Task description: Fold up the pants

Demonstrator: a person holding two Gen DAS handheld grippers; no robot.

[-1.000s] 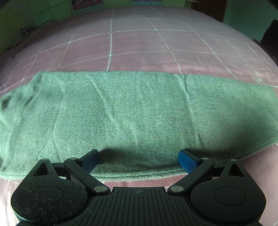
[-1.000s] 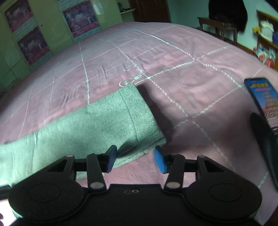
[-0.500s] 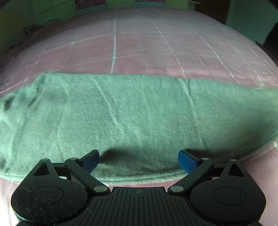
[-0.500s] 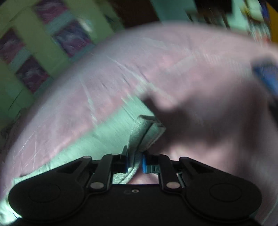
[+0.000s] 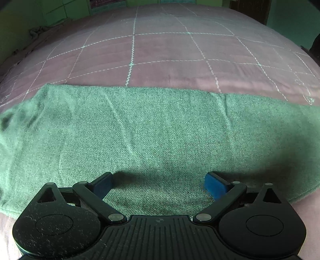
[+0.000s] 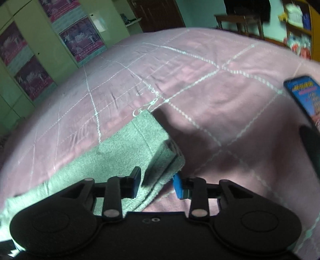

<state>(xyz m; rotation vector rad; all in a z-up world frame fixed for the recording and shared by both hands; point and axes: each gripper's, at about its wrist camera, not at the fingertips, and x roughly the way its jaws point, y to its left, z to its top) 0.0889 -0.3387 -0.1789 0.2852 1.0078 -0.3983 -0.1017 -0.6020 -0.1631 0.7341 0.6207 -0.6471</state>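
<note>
A pink quilted bedspread (image 6: 200, 84) is covering the bed; green cupboards (image 6: 18, 66) with posters are standing far left; a dark door (image 6: 158, 14) is showing beyond.

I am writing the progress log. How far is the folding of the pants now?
Done: the green pants lie as one long flat strip on the pink bedsheet. In hand: the right gripper is open around the strip's end; the left gripper is open over its middle. Left: folding the strip shorter.

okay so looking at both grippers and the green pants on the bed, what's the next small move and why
Probably close the right gripper on the pants hem corner: its fingers are open and straddle that folded end. The left gripper hangs open over mid-fabric on the pink bedspread, gripping nothing.
</note>
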